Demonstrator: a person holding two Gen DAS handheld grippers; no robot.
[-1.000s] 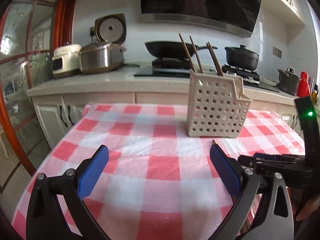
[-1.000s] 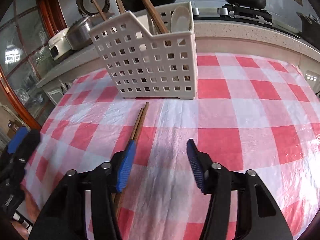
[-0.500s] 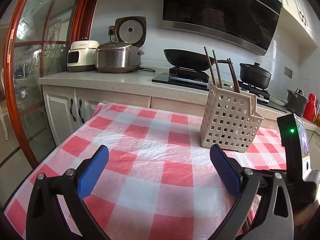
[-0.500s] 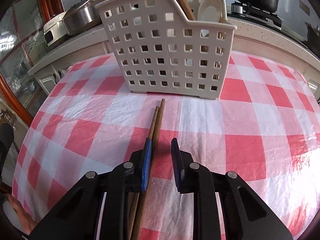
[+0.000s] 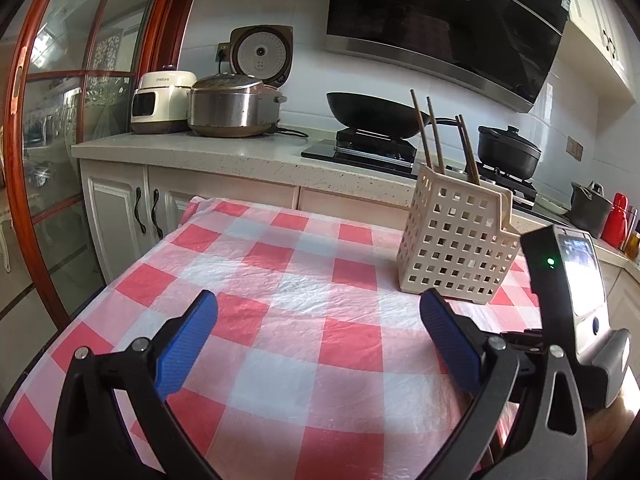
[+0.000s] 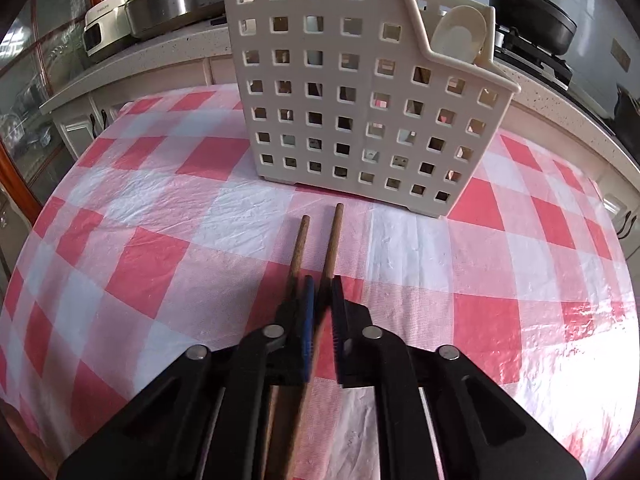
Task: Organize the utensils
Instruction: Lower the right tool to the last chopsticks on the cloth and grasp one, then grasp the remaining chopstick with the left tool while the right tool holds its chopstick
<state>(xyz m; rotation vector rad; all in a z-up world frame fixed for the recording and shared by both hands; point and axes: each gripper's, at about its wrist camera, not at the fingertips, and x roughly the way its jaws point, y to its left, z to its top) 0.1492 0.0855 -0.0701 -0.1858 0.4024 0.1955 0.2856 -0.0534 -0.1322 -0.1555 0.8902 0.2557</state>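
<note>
Two brown wooden chopsticks [image 6: 334,240] lie side by side on the checked tablecloth, tips toward a white perforated utensil basket [image 6: 360,112]. My right gripper [image 6: 322,304] is closing its jaws on the right-hand chopstick, with the blue pads pressed against it. The other chopstick [image 6: 300,244] runs outside the left finger. The basket [image 5: 456,248] holds several upright chopsticks [image 5: 434,136] and a white spoon [image 6: 460,36]. My left gripper [image 5: 318,300] hovers open over the cloth, left of the basket, with nothing between its fingers. The right gripper's body [image 5: 568,300] shows at its right.
The red-and-white checked table [image 5: 280,272] stands in front of a kitchen counter [image 5: 200,156]. On the counter are a rice cooker [image 5: 232,108], a wok [image 5: 372,112] and a black pot [image 5: 508,152]. A glass door [image 5: 60,120] is at the left.
The right gripper's jaws went from wide open to shut on one chopstick while it slid closer to the basket. The left gripper stayed open; its view rolled and shifted sideways.
</note>
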